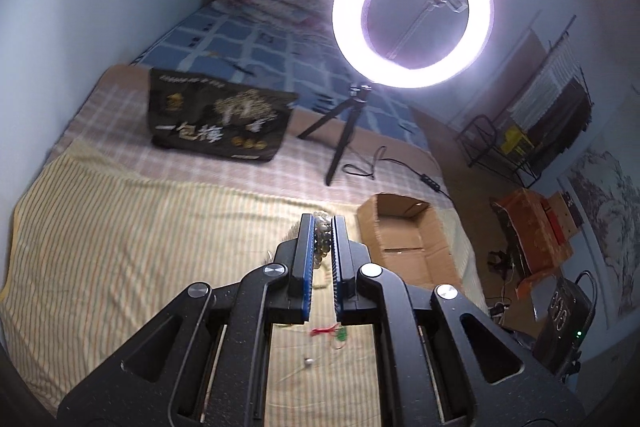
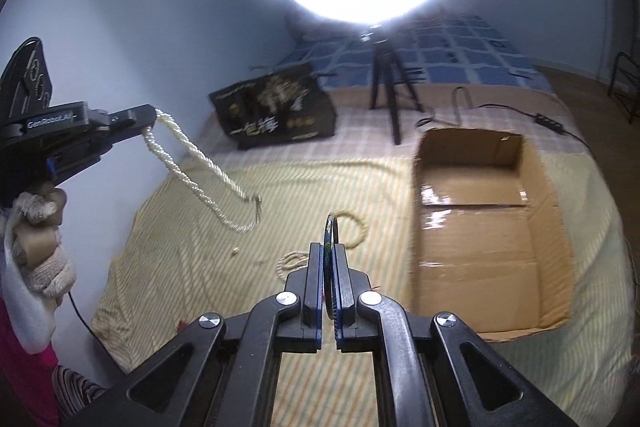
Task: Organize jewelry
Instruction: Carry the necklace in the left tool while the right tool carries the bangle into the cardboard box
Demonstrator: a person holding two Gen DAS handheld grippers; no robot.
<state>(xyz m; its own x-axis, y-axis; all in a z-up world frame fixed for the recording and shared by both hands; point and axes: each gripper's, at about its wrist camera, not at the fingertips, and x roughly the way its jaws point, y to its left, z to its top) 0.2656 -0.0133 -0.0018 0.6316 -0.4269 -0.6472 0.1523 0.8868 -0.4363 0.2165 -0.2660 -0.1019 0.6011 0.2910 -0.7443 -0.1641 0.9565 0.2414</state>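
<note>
Two grippers, both loaded, both closed on jewelry. Left gripper (image 1: pixel 323 223): jaws clamped on a pearl necklace (image 2: pixel 200 173), pinched at the tips; the rest hangs in a long doubled loop, clear of the bed. Right gripper (image 2: pixel 328 251): jaws clamped on a thin dark bangle (image 2: pixel 331 227), held edge-on, with part of its rim standing above the tips.

Probable faults from here:
- Necklace swings. A fast carry would likely whip the loop against the box (image 2: pixel 480 227) wall, or leave it draped over the rim rather than inside.
- Necklace slips. The hold is at the tips only; a jolt could free the strand.
- Bangle pivots. A narrow hoop in flat pads may rotate or drop if knocked on the cardboard.

View differences: the right wrist view shows the whole hanging necklace, the gloved hand (image 2: pixel 40 227) on the left gripper, and loose pieces on the striped sheet (image 2: pixel 180 267), including a bracelet (image 2: pixel 356 231). The left wrist view shows only beads between its pads, plus a red-and-green piece (image 1: pixel 330 331) beneath.
</note>
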